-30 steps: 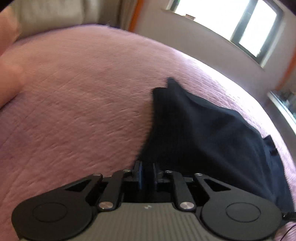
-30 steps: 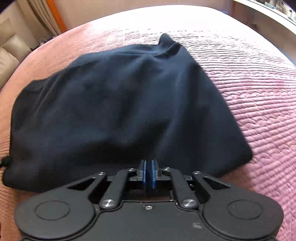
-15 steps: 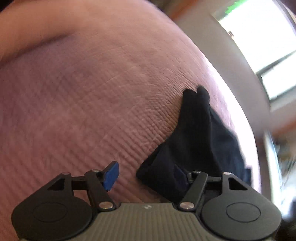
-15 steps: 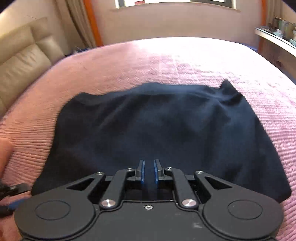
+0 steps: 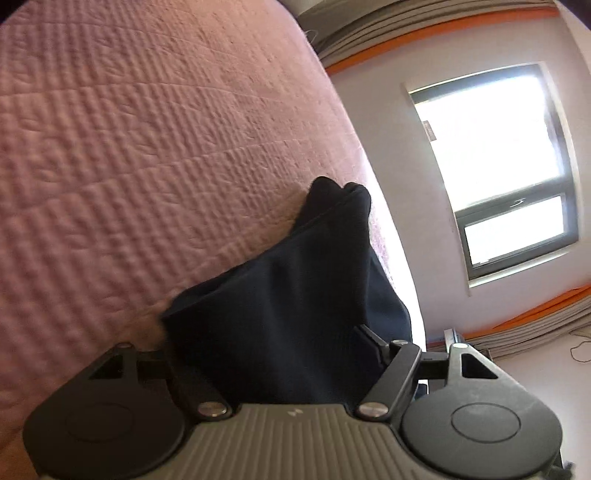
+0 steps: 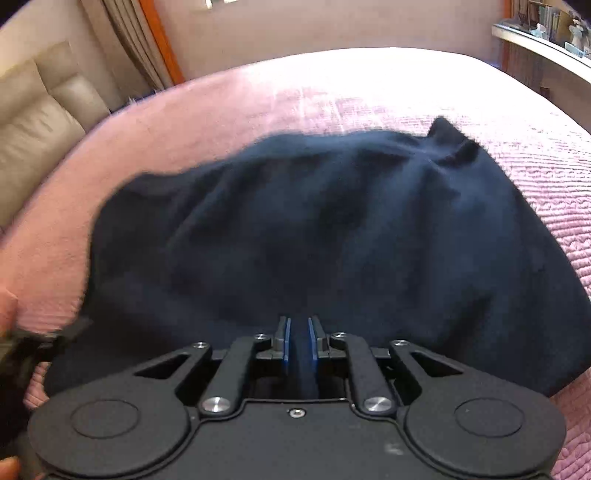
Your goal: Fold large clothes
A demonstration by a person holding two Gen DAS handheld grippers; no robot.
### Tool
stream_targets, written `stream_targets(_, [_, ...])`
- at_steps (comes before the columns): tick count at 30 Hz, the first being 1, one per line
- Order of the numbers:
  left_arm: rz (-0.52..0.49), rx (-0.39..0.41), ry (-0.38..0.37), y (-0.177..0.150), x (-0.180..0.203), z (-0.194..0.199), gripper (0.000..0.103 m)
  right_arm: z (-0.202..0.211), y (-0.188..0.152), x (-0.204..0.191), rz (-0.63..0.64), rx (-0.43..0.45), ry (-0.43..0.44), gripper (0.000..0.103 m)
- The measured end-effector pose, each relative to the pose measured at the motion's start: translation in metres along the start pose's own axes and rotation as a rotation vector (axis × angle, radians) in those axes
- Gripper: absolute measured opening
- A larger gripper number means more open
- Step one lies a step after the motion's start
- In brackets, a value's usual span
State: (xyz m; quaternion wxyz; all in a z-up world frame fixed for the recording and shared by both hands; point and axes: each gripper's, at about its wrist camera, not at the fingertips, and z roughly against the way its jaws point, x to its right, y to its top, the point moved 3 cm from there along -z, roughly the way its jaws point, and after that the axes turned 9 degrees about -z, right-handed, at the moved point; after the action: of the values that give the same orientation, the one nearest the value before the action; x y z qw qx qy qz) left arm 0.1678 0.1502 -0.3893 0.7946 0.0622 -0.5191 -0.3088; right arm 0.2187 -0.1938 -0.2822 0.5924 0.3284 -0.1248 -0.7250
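A large dark navy garment (image 6: 314, 221) lies spread in a rumpled mound on a pink quilted bedspread (image 6: 369, 92). My right gripper (image 6: 299, 332) sits at its near edge, with the blue pads almost together and a fold of the dark cloth pinched between them. In the left wrist view the same garment (image 5: 314, 277) rises to a peaked corner against the bedspread (image 5: 147, 147). My left gripper (image 5: 269, 343) is rolled to one side. Its jaws stand wide and are opening. Loose cloth bulges between them and hides both pads.
A bright window (image 5: 498, 158) and grey curtains with orange trim (image 5: 406, 33) lie beyond the bed. A beige padded headboard (image 6: 37, 122) is at the left and a cluttered shelf (image 6: 546, 40) at the right. A blurred hand (image 6: 5, 310) shows at the left edge.
My left gripper, shut on the garment's edge a second ago, has spread wide, rolled and sunk toward the bed. The right gripper slid sideways, still pinching the hem, and the garment bunched up.
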Motion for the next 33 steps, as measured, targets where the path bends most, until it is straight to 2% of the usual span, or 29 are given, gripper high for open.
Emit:
stream_targets(3, [-0.021, 0.025, 0.004, -0.002, 0.007, -0.013, 0.071, 0.017, 0.003, -0.003, -0.007, 0.043, 0.053, 0.013])
stream_targets(6, [-0.070, 0.039, 0.039, -0.004, 0.016, -0.027, 0.073, 0.005, -0.005, -0.007, 0.036, 0.031, -0.006, 0.015])
stream_targets(7, [-0.090, 0.034, 0.050, -0.005, 0.019, -0.030, 0.068, -0.003, -0.011, -0.006, 0.038, 0.008, -0.003, 0.015])
stream_targets(8, [-0.106, 0.027, 0.061, -0.005, 0.021, -0.033, 0.060, -0.014, -0.017, -0.004, 0.042, -0.019, 0.001, 0.015])
stream_targets(9, [-0.117, 0.009, 0.062, -0.004, 0.023, -0.036, 0.031, -0.020, -0.021, -0.002, 0.053, -0.024, 0.006, 0.015])
stream_targets(10, [-0.107, -0.011, 0.042, -0.003, 0.023, -0.041, 0.017, -0.024, -0.022, -0.001, 0.057, -0.017, 0.022, 0.015])
stream_targets(12, [-0.098, -0.004, 0.028, 0.002, 0.024, -0.046, 0.013, -0.027, -0.021, 0.006, 0.028, -0.021, 0.060, 0.015])
stream_targets(14, [-0.155, 0.018, 0.010, 0.005, 0.039, -0.043, 0.012, -0.027, -0.020, 0.011, 0.022, -0.025, 0.089, 0.015])
stream_targets(18, [-0.345, 0.044, -0.081, 0.003, 0.101, -0.037, 0.011, -0.027, -0.020, 0.018, 0.010, -0.026, 0.138, 0.015])
stream_targets(20, [-0.440, 0.040, -0.109, -0.005, 0.133, -0.039, 0.011, -0.027, -0.017, 0.029, -0.048, -0.043, 0.189, 0.015])
stream_targets(23, [-0.521, 0.025, -0.199, -0.021, 0.177, -0.046, 0.012, -0.025, -0.009, 0.055, -0.186, -0.079, 0.293, 0.015])
stream_targets(26, [-0.623, 0.001, -0.265, -0.046, 0.220, -0.057, 0.012, -0.022, 0.000, 0.080, -0.275, -0.119, 0.359, 0.018])
stream_targets(30, [-0.686, -0.065, -0.364, -0.087, 0.268, -0.080, 0.012, -0.004, 0.020, 0.121, -0.323, -0.110, 0.367, 0.019])
stream_targets(33, [-0.759, -0.142, -0.392, -0.123, 0.297, -0.105, 0.012, 0.018, 0.037, 0.165, -0.343, -0.057, 0.320, 0.019])
